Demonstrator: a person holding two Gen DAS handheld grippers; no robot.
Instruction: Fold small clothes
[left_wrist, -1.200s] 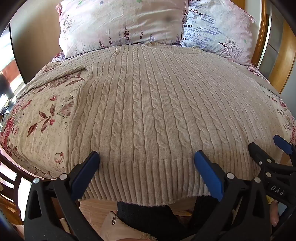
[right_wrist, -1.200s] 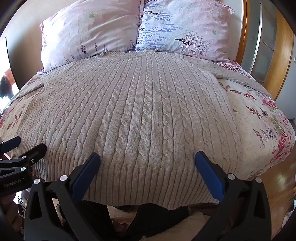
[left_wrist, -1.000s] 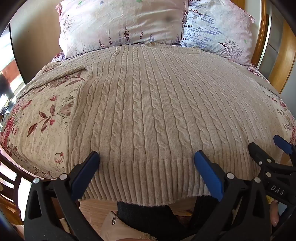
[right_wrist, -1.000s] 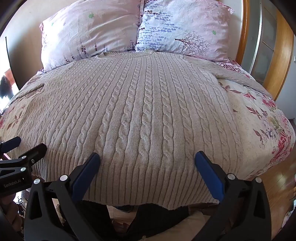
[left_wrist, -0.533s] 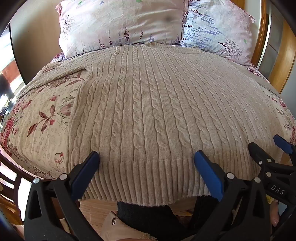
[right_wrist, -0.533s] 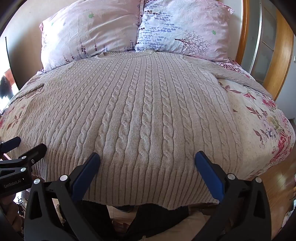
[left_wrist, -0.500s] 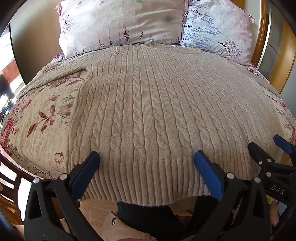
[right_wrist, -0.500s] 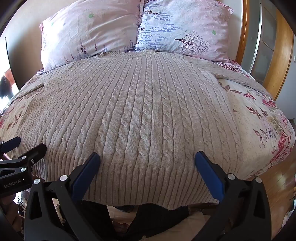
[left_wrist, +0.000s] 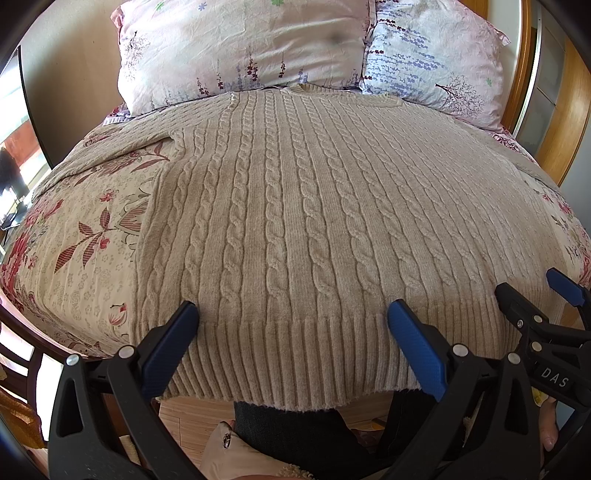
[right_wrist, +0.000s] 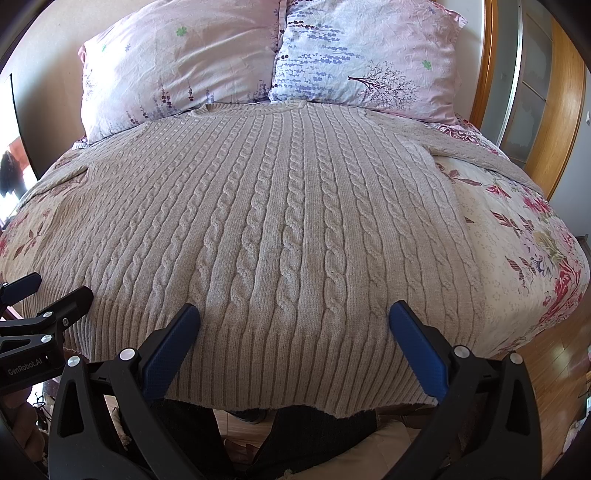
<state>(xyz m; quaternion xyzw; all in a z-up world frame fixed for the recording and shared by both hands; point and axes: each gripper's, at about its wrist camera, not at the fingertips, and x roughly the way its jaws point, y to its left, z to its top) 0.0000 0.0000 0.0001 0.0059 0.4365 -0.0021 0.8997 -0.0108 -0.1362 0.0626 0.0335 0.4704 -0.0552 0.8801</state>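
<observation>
A beige cable-knit sweater (left_wrist: 295, 221) lies flat and spread out on the bed, collar toward the pillows, ribbed hem hanging over the near edge; it also fills the right wrist view (right_wrist: 280, 229). Its sleeves stretch out to both sides. My left gripper (left_wrist: 291, 317) is open, its blue pads over the hem's left part, holding nothing. My right gripper (right_wrist: 293, 317) is open over the hem's right part, holding nothing. Each gripper shows at the edge of the other's view: the right one (left_wrist: 535, 295) and the left one (right_wrist: 48, 295).
The bed has a floral cover (left_wrist: 85, 236) (right_wrist: 524, 251). Two pink and lilac pillows (left_wrist: 243, 48) (right_wrist: 365, 55) lean at the head. A wooden frame and cabinet (right_wrist: 554, 110) stand to the right. The person's dark-clothed legs (left_wrist: 295, 432) are below the hem.
</observation>
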